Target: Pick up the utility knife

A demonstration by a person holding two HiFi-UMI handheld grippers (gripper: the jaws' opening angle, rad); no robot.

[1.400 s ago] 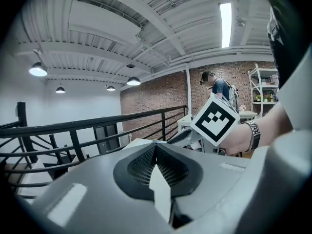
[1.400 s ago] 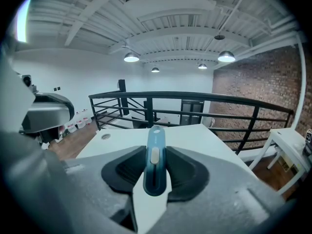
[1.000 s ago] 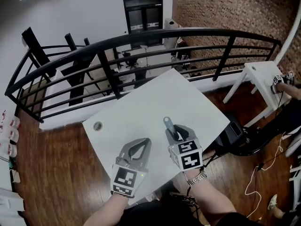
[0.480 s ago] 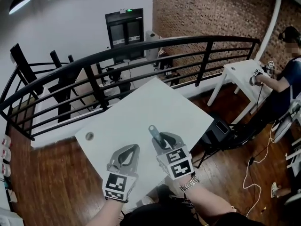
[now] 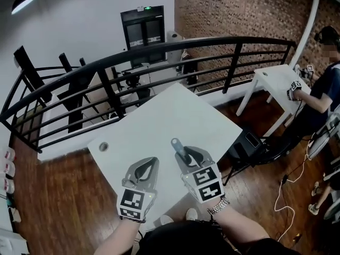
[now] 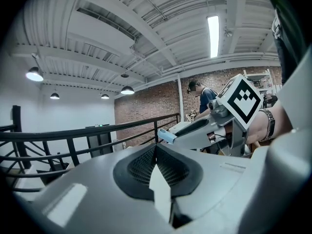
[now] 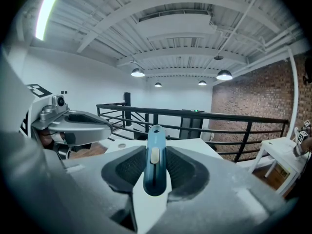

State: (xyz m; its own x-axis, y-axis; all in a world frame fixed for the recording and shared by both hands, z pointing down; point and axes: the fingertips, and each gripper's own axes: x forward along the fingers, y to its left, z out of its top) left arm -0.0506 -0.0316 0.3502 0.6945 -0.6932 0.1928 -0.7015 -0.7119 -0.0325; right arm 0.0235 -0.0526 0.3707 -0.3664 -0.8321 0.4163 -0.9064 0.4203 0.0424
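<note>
White table (image 5: 159,116), head view: utility knife (image 5: 178,146) off the surface in right gripper (image 5: 187,154), clamped as a second ago, so pick-up judged done. Left gripper view: left gripper (image 6: 156,147) closed, empty. Right gripper view: jaws pinch knife's blue body, tip forward.

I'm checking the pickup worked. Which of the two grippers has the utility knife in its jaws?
The right gripper: its jaws clamp the blue utility knife, whose end sticks out past them. The left gripper's jaws are closed together on nothing.
</note>
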